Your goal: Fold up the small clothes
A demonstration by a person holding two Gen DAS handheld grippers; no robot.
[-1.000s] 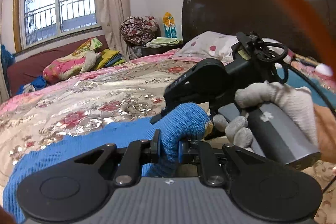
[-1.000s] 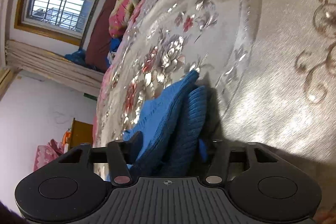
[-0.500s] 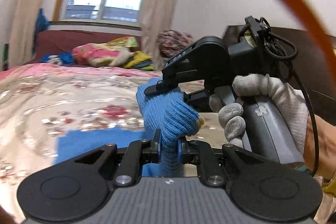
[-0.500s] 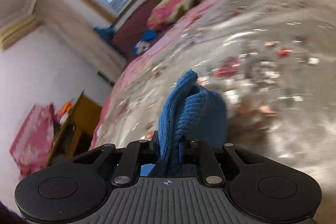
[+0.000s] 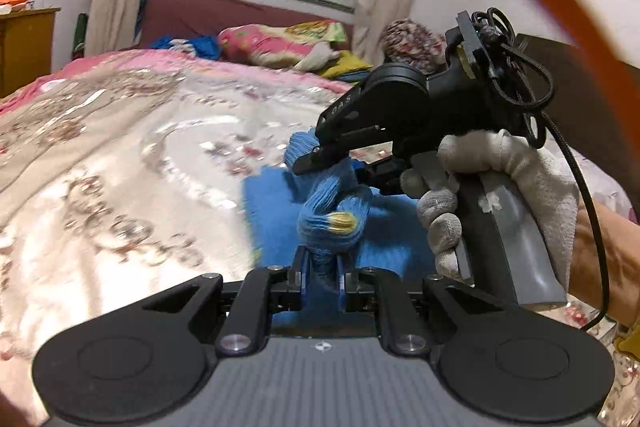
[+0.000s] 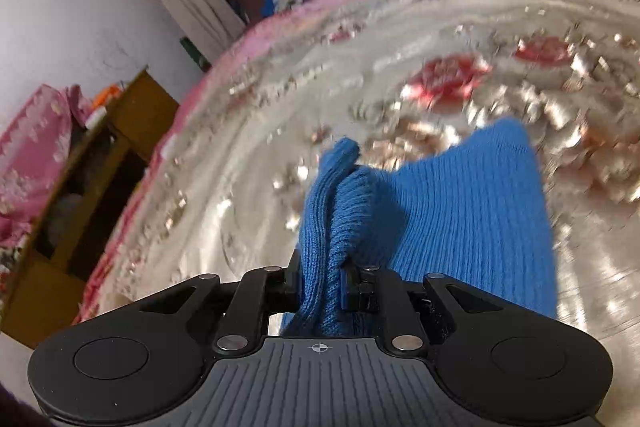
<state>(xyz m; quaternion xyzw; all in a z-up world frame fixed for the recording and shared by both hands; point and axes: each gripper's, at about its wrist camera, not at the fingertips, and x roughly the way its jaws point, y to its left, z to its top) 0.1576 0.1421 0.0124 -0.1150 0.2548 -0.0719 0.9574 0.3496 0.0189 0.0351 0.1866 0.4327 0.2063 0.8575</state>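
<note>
garment [image 5: 276, 223] on bedspread [image 5: 120, 155]

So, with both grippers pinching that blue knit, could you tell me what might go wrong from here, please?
1. The left gripper holds only a bunched end of the blue knit garment; that small bite could slip out.
2. The right gripper clamps a thick doubled ridge, so layers may shift and skew the fold.
3. The grippers sit close together, and the right one's black cord dangles near the fabric; a snag or bump seems possible.
</note>
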